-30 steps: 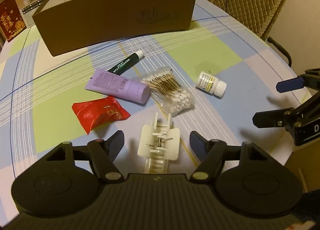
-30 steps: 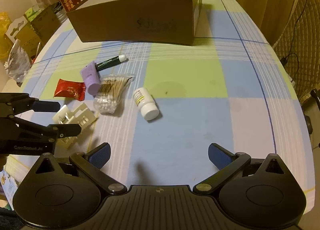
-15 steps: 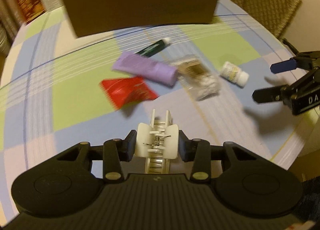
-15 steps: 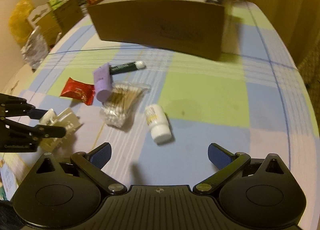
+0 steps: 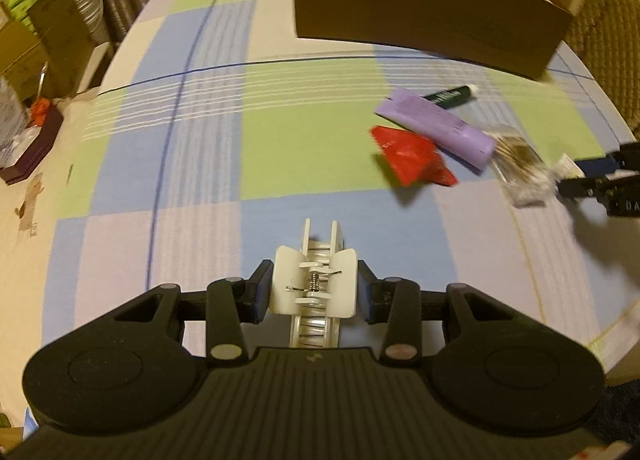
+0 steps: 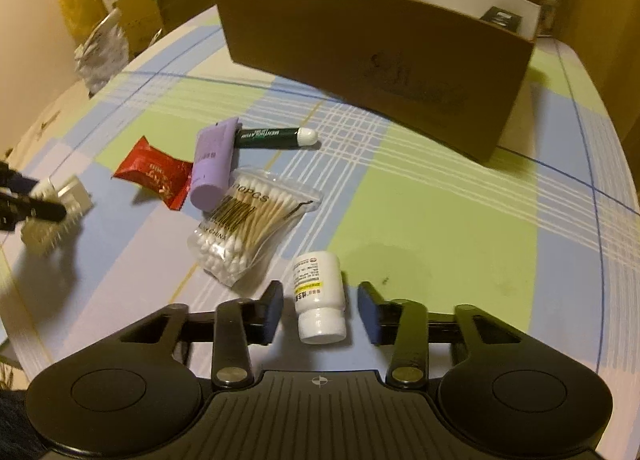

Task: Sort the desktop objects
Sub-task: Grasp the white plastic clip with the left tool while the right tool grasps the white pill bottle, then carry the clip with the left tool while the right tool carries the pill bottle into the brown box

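Beyond both tools stands the brown box [image 6: 376, 59], probably the sorting bin. Ahead of the right tool [image 6: 319, 308], whose pads straddle the white bottle [image 6: 320, 300] without touching, lies the swab bag [image 6: 252, 227]. Left tool [image 5: 314, 292] pinches a white toothed clip [image 5: 314, 288], lifted for carrying.

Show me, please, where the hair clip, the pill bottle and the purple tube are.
hair clip [image 5: 313, 287]: left wrist view, on its spring hinge.
pill bottle [image 6: 318, 284]: right wrist view, on its label.
purple tube [image 6: 212, 161]: right wrist view, mid-body.
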Motion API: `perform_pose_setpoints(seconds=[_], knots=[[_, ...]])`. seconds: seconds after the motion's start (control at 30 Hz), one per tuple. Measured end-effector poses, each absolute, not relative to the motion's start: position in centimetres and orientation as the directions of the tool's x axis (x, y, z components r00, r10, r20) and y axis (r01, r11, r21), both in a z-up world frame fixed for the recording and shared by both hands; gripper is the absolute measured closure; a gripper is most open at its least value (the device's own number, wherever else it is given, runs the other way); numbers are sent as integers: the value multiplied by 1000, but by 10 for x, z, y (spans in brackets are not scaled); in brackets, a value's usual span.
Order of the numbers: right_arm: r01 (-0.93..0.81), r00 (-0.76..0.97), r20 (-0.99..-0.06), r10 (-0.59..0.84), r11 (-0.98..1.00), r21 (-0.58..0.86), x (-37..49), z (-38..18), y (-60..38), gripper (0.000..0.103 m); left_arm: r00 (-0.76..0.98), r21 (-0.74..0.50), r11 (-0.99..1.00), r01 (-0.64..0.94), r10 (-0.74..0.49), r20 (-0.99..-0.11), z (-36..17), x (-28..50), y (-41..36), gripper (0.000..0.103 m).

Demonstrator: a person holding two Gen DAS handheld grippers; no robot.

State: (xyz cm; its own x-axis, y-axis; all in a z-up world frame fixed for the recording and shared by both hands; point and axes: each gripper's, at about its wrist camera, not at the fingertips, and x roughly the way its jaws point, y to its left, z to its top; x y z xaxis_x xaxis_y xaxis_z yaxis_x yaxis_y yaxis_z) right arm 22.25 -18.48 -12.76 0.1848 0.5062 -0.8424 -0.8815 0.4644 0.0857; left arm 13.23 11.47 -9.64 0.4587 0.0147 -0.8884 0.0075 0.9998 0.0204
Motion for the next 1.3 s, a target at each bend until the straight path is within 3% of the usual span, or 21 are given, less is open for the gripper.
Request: perform_pose_setpoints(seconds=[0.5,0.93,1.3], knots=[[-836,212,-793,571,526,156,248,-73,-184,79,563,0,998,57,-32,-826,-43,175,121,66],[-827,274,-742,612,544,143,296,-22,-148,79,688,19,979,204,-130,-714,25,267,100,67],[-800,327,-706,628,582,146,338,7,-115,79,693,-25,963,269,-211,-689,38,344,85,67]])
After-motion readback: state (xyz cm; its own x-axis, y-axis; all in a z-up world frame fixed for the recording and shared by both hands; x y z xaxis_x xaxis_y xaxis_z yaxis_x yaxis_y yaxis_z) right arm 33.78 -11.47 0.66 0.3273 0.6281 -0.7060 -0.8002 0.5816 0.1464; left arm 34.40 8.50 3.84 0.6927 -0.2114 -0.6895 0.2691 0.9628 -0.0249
